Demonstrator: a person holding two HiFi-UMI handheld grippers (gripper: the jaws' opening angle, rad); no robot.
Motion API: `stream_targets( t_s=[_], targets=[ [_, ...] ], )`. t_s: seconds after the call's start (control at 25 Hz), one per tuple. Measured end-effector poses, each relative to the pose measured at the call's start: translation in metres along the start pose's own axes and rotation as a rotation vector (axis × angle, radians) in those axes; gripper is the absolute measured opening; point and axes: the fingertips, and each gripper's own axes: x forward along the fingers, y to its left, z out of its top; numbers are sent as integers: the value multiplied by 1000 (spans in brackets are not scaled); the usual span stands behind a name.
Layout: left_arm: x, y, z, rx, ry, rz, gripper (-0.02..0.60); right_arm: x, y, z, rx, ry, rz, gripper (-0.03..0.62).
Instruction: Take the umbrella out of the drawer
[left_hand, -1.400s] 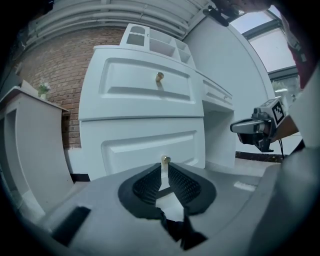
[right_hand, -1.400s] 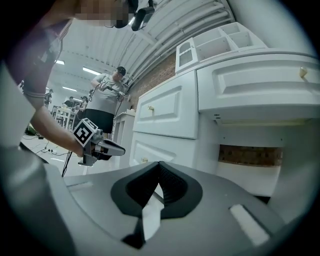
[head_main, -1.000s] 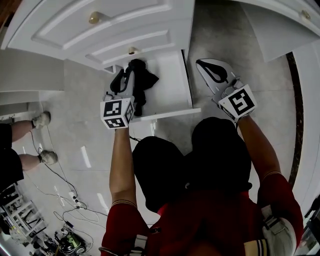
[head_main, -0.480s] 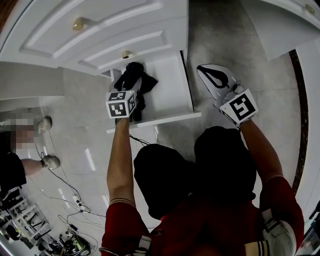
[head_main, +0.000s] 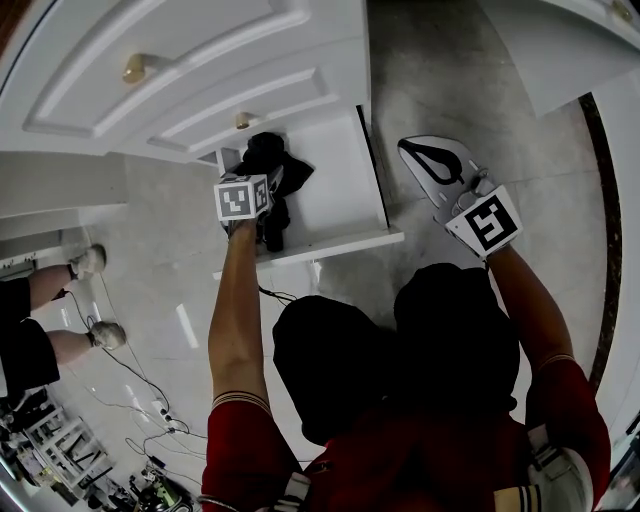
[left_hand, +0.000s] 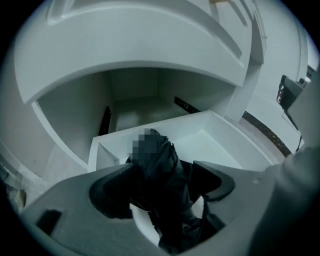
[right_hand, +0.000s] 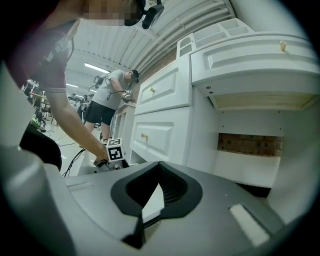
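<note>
Straddling the umbrella (head_main: 272, 160) in the open drawer (head_main: 340, 190) with the left gripper (left_hand: 162, 169), jaws just opening wide, not yet pinching; closing on it probably needed next, right gripper (head_main: 412, 148) shut, idling aside.

This is a large indoor hall fitted out as a test lab with home-style furniture, not a lived-in home. A white panelled cabinet (head_main: 200, 70) with brass knobs (head_main: 133, 68) and one drawer (head_main: 335, 242) pulled out stands on a glossy, pale tiled floor (head_main: 150, 290). Left of the cabinet, loose cables (head_main: 128, 368) trail across the floor to a power strip (head_main: 164, 411). Farther from the cabinet on that side stand racks of gear (head_main: 45, 450). High above the cabinet spans a ribbed metal roof (right_hand: 165, 30) with strip lights (right_hand: 95, 66). Past the cabinet's far end, another person (right_hand: 112, 95) works at a matching white unit.
</note>
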Motion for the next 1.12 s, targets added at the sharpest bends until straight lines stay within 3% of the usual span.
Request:
stream_targets(
  t_s=[0.32,0.56,0.92,1.12],
  targets=[
    [23,5,-8,27,122,51,403,-3,1,-9,-1,17,0,12],
    [39,2,-25,116,225,97,402,-8,-4,-13,3,26,-13,12],
    [49,3,-22,189,233,107,331,-13,-5,-22,3,40,-8,12],
    [47,-1,-26,216,254,64,287,-13,-1,-20,-1,42,-1,12]
  ],
)
